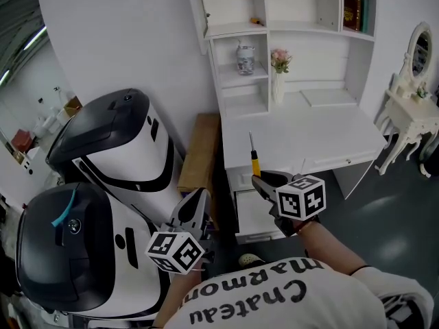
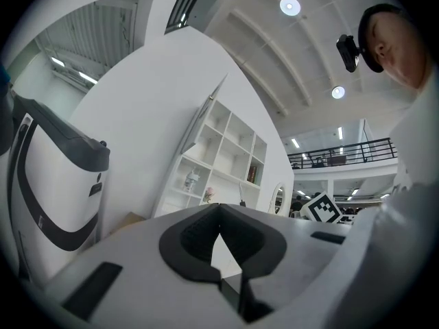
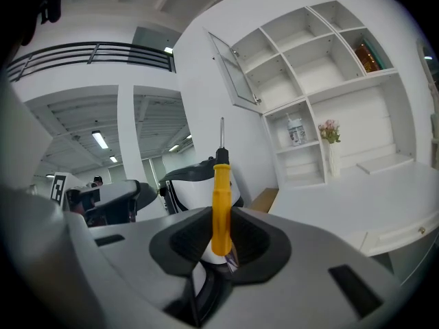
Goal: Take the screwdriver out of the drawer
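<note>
Right gripper [image 3: 220, 244] clamped on yellow handle of screwdriver [image 3: 220, 197], shaft upright, above open drawer [image 1: 250, 218]. Left gripper [image 2: 219, 210] closed, empty. Best: firm grip, carry clear of desk [image 1: 309, 139] edge without tilting.

My head camera is looking steeply down over the front edge of the desk [image 1: 322, 136]. The cameras on my left gripper [image 1: 194, 208] and right gripper [image 1: 263, 181] are riding close behind their jaws, facing the shelf unit [image 1: 274, 40], which all three views are sharing.
</note>
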`<state>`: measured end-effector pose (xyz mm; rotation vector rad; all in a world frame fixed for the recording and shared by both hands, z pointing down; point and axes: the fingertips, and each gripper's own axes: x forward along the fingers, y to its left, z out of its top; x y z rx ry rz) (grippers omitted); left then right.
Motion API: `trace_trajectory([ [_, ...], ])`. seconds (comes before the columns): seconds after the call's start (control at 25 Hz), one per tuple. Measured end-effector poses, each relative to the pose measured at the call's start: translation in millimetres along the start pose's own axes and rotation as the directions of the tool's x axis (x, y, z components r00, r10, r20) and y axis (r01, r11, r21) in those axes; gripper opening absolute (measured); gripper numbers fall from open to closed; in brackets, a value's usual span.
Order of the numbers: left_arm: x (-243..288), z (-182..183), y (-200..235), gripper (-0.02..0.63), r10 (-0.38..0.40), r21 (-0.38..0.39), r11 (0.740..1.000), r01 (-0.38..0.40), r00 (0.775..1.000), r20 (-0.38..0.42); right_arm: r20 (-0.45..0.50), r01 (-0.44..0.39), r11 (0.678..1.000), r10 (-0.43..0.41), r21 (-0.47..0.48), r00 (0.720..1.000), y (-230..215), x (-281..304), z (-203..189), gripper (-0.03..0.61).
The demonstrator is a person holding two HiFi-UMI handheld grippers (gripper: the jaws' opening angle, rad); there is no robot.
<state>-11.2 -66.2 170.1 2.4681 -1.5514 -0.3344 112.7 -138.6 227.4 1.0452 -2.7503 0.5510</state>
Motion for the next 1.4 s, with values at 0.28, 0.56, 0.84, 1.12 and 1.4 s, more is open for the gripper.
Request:
trace_trajectory([
  [0.28, -10.3, -3.5, -4.4, 0.022, 0.003, -0.002, 1.000, -0.003, 1.000, -0.007, -0.017, -0.001, 1.000, 0.001, -0.004, 1.000, 5.8, -6.9, -10.3, 0.091],
  [0.56, -15.1, -5.9, -8.4, 0.023, 0.009, 0.006, 1.000, -0.009, 1.000, -0.004, -0.009, 0.003, 1.000, -0.003, 0.001, 1.000, 1.9, -10.1, -15.8, 0.091],
  [0.84, -17.2, -10.8, -11.3, 0.023, 0.016, 0.003, 1.000, -0.016, 1.000, -0.004, -0.019, 0.015, 1.000, -0.015, -0.008, 1.000, -0.9, -13.1, -21.3, 0.091],
  [1.12, -21.3, -17.4, -13.6, 0.022, 0.023, -0.008, 1.000, -0.023, 1.000, -0.010, -0.043, 0.015, 1.000, -0.016, -0.013, 0.999, 0.9, -15.4, -30.9, 0.091],
  [1.4, -24.4, -21.6, -13.6, 0.023, 0.029, -0.013, 0.999, -0.029, 1.000, -0.012, -0.052, 0.016, 1.000, -0.016, -0.008, 0.999, 0.2, -15.5, -36.3, 0.091],
])
